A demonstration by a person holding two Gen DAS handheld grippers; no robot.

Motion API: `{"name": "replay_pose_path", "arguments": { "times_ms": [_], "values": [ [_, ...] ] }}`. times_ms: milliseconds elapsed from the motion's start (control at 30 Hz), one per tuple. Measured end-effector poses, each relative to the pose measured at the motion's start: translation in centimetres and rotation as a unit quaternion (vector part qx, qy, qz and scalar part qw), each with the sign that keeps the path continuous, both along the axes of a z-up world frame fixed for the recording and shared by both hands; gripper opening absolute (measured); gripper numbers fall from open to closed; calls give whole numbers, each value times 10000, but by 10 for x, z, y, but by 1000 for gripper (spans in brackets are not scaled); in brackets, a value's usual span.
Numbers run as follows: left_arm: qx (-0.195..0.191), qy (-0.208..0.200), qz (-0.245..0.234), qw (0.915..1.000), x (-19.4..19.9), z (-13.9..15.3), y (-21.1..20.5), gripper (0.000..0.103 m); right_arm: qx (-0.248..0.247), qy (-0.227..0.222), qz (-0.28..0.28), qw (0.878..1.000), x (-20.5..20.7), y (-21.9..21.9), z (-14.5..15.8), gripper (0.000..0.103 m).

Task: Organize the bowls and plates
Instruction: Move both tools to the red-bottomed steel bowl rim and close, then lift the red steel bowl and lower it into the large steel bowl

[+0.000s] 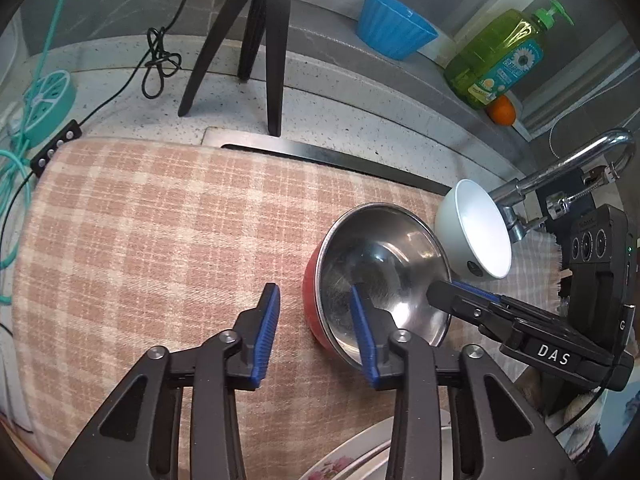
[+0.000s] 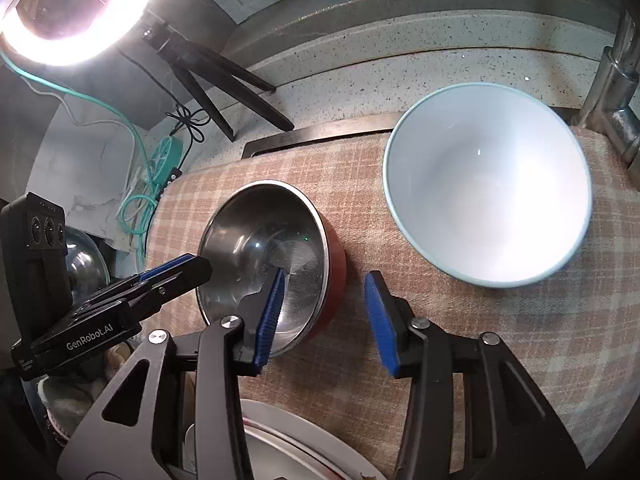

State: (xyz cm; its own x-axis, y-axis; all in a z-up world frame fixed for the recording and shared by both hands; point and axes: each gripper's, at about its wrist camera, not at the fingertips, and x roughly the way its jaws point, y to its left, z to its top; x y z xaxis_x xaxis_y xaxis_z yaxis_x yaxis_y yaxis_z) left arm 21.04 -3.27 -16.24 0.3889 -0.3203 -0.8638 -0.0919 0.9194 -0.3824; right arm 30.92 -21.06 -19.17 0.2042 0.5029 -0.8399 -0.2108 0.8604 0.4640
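A steel bowl with a red outside stands on the checked cloth. My left gripper straddles its left rim, one blue pad inside the bowl and the other outside. The pads do not press the wall, so it is open. My right gripper straddles the opposite rim in the same way, also open, with a gap on both sides of the wall. A white bowl stands just behind and to the right. Stacked plates lie at the near edge under both grippers.
A black tripod stands behind the cloth, and a ring light glares at the upper left. On the back ledge are a blue tub, a green soap bottle and an orange. The faucet rises at right; cables and a teal power strip lie at left.
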Motion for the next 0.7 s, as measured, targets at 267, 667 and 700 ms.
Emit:
{"name": "replay_pose_path", "arguments": {
  "times_ms": [267, 667, 700],
  "values": [
    [-57, 65, -157, 9998, 5, -6, -8, 22, -42, 90, 12, 10000, 5, 4, -8, 18],
    [-152, -70, -190, 9997, -4, 8, -11, 22, -92, -9, -56, 9999, -2, 0, 4, 16],
    [-159, -95, -196, 9996, -6, 10, -11, 22, -86, -24, -61, 9999, -4, -1, 7, 16]
  ]
}}
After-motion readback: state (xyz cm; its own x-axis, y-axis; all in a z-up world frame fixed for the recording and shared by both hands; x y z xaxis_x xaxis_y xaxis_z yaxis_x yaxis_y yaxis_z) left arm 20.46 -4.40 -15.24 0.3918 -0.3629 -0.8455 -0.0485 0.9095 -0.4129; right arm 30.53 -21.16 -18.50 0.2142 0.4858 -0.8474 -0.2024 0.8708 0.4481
